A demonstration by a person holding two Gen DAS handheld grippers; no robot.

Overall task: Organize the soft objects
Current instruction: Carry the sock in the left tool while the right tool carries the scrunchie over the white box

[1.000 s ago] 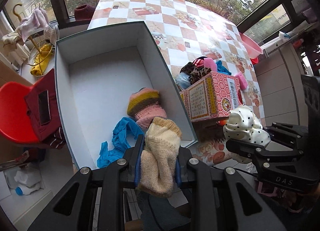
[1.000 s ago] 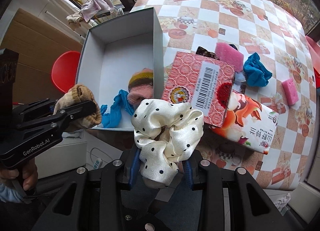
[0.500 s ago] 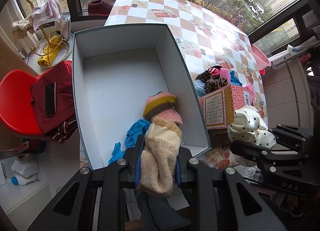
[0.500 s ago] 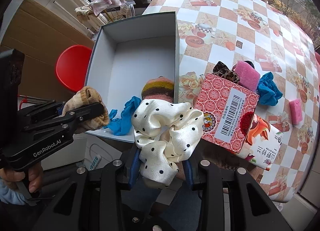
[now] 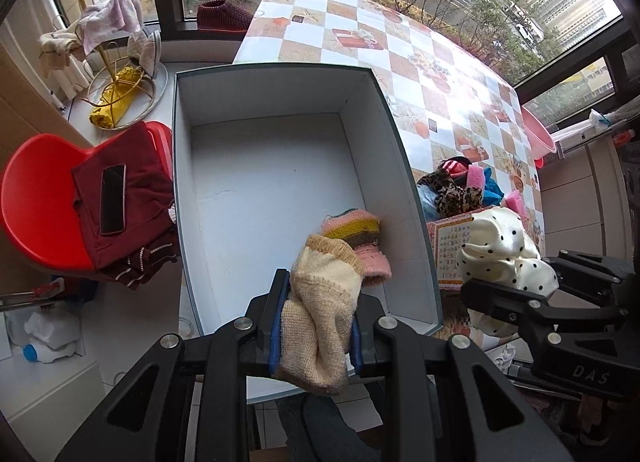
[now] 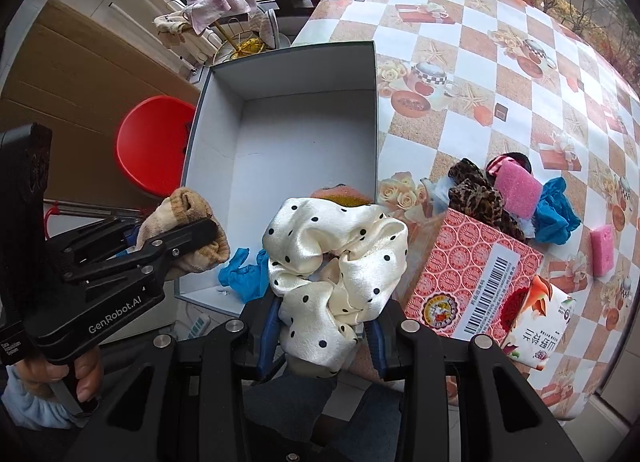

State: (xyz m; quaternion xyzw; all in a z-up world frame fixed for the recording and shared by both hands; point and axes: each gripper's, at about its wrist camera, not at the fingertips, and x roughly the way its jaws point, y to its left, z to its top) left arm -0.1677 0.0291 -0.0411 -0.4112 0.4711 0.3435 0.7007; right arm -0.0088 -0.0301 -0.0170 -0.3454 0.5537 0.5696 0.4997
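My left gripper (image 5: 317, 326) is shut on a cream knit sock (image 5: 324, 282), hanging over the near end of the open white box (image 5: 260, 166). A pink and yellow striped knit piece (image 5: 354, 230) lies inside the box, just beyond the sock. My right gripper (image 6: 324, 326) is shut on a white polka-dot scrunchie (image 6: 336, 262) above the box's near right corner. A blue cloth (image 6: 244, 270) lies in the box near its front wall. In the right wrist view the left gripper (image 6: 192, 234) shows at the left with the sock (image 6: 184, 206).
A red patterned carton (image 6: 472, 274) lies right of the box on the checked tablecloth (image 6: 460, 42). Behind it sit a leopard scrunchie (image 6: 476, 194), pink sponges (image 6: 516, 186) and a blue scrunchie (image 6: 556, 210). Left of the box stands a red chair (image 5: 36, 198) bearing a phone (image 5: 112, 198).
Both grippers have shifted left, so the box sits further right in both views. The blue cloth is now hidden behind the sock in the left wrist view. Both grips are unchanged.
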